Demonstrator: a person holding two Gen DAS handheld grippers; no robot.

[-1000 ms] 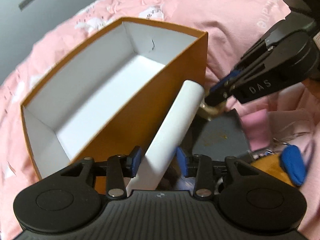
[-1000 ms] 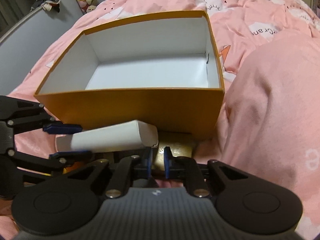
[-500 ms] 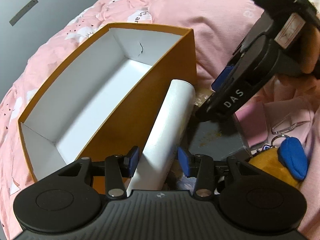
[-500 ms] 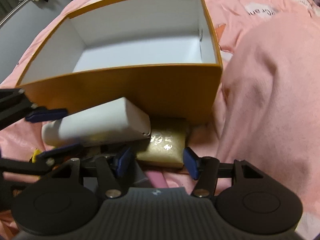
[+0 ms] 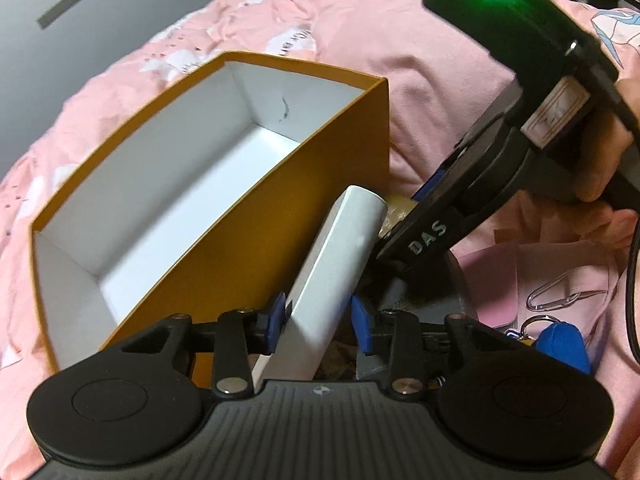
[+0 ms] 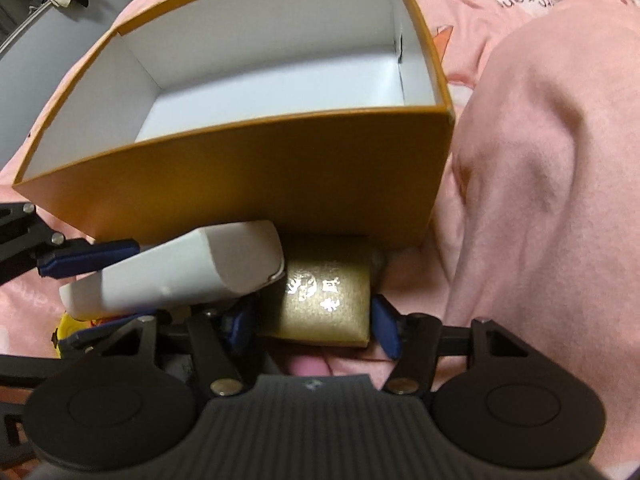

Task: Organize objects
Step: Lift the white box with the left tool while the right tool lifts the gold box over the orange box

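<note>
- You are in the picking step: both grippers are at the pile of things in front of the orange box (image 6: 248, 184), and the box has nothing in it yet.
- Your left gripper (image 5: 320, 322) has the white box (image 5: 332, 280) between its jaws, and the jaws are closing. In the left wrist view the pads are at its sides; the left pad looks to touch, but I cannot tell if the grip is already firm.
- The white box lies tilted against the orange wall, with its far end up near the rim.
- Your right gripper (image 6: 312, 326) is spread wide around the gold box (image 6: 326, 304), which lies flat at the foot of the orange box. The pads stand at both sides and do not press it.
- Next, I think, you must finish both squeezes, then lift each thing clear of the wall before you move it over the opening.
- Take care: the white box rests partly over the gold box, so lifting one may push the other.
</note>
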